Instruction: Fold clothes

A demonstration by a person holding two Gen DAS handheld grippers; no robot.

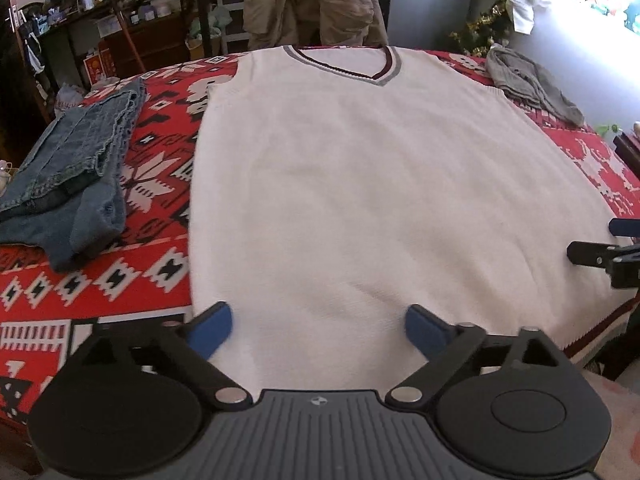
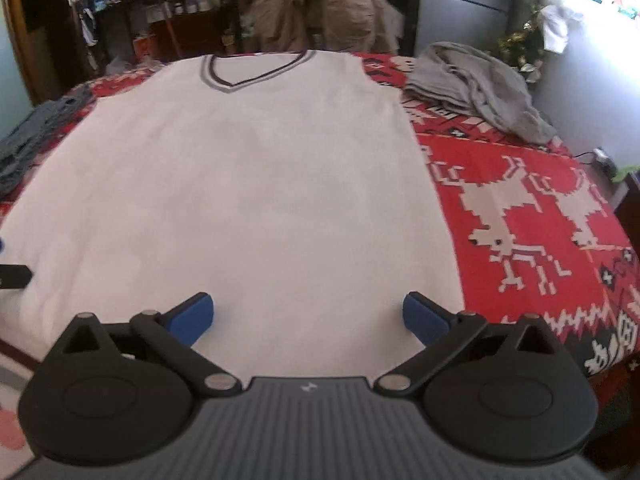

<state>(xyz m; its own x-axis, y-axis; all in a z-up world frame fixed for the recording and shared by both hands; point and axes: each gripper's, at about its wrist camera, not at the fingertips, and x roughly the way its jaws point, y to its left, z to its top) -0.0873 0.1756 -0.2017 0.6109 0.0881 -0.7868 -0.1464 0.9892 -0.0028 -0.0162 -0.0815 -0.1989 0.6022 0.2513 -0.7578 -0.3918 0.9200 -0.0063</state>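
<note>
A white sleeveless V-neck vest (image 1: 360,184) lies flat, front up, on a red patterned cloth (image 1: 160,184), neckline toward the far edge and hem at the near edge. The left gripper (image 1: 319,326) is over the hem near its left corner, blue pads (image 1: 212,330) spread wide with nothing between them. The right gripper (image 1: 600,258) enters at the right edge of the view; only part shows. Folded blue jeans (image 1: 72,184) lie along the cloth's left edge. A crumpled grey garment (image 1: 528,82) lies at the far right corner. A beige jacket (image 1: 312,0) hangs beyond the far edge.

jeans (image 1: 68,168) left, grey garment (image 2: 476,84) far right
</note>
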